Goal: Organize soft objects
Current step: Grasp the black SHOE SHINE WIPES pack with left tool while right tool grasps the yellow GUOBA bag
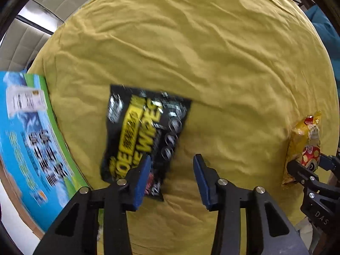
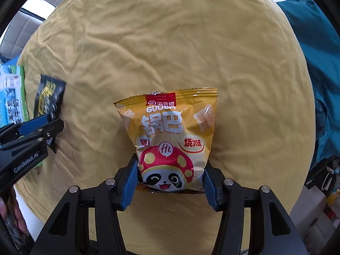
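A black and yellow shoe-wipes pack (image 1: 144, 136) lies on the yellow cloth (image 1: 212, 63), blurred, just ahead and left of my left gripper (image 1: 172, 161), which is open and empty with its left finger over the pack's lower edge. It also shows in the right wrist view (image 2: 48, 99). My right gripper (image 2: 170, 170) is shut on the lower part of a yellow Guoba snack bag (image 2: 170, 136) with a panda print, held above the cloth. The bag also shows at the right of the left wrist view (image 1: 303, 148).
A blue and green printed box (image 1: 27, 144) lies at the left edge of the yellow cloth-covered table. A teal garment (image 2: 318, 85) lies at the right. The cloth is wrinkled. Floor clutter (image 2: 327, 180) sits at the far right.
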